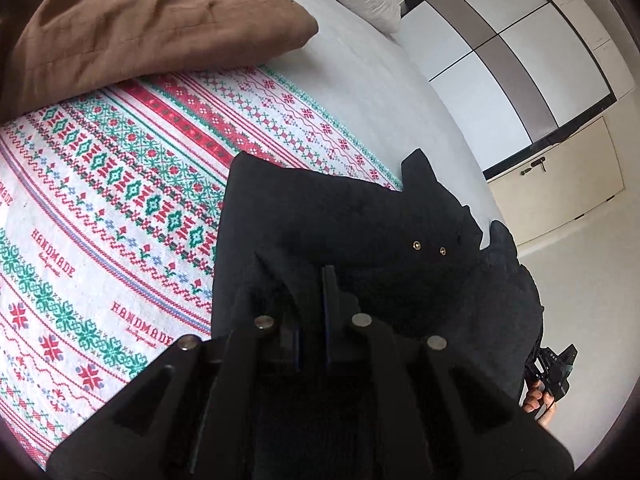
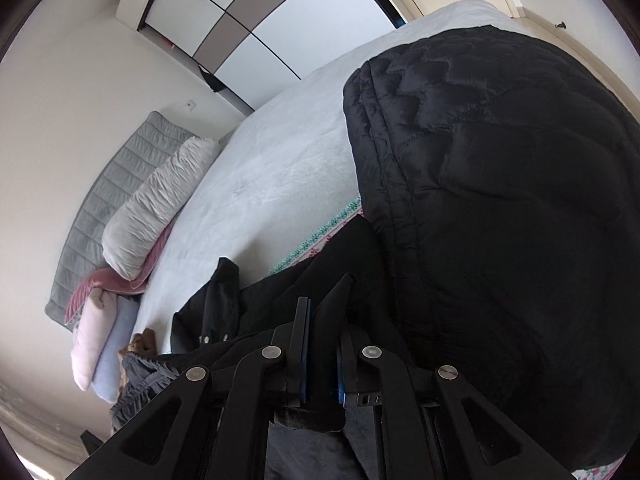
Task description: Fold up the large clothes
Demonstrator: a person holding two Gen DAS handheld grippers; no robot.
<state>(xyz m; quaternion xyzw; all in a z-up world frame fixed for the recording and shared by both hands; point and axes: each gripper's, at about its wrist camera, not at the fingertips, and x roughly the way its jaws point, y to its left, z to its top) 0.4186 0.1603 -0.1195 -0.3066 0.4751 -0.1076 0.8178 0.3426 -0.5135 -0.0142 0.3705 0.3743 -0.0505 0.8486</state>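
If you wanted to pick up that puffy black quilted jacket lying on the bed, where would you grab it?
Probably by the stitched edge seam of the quilted jacket, coming in from the bare bedcover side. The body looks too puffy to pinch; that edge is thin, flat and exposed there.

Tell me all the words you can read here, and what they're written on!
"HANDMADE": woven in red, repeated on the patterned cloth spread over the bed.
Small cursive line under each "HANDMADE": too small to read.
White letters on the right gripper: too small to read.
Right wrist view: no text.
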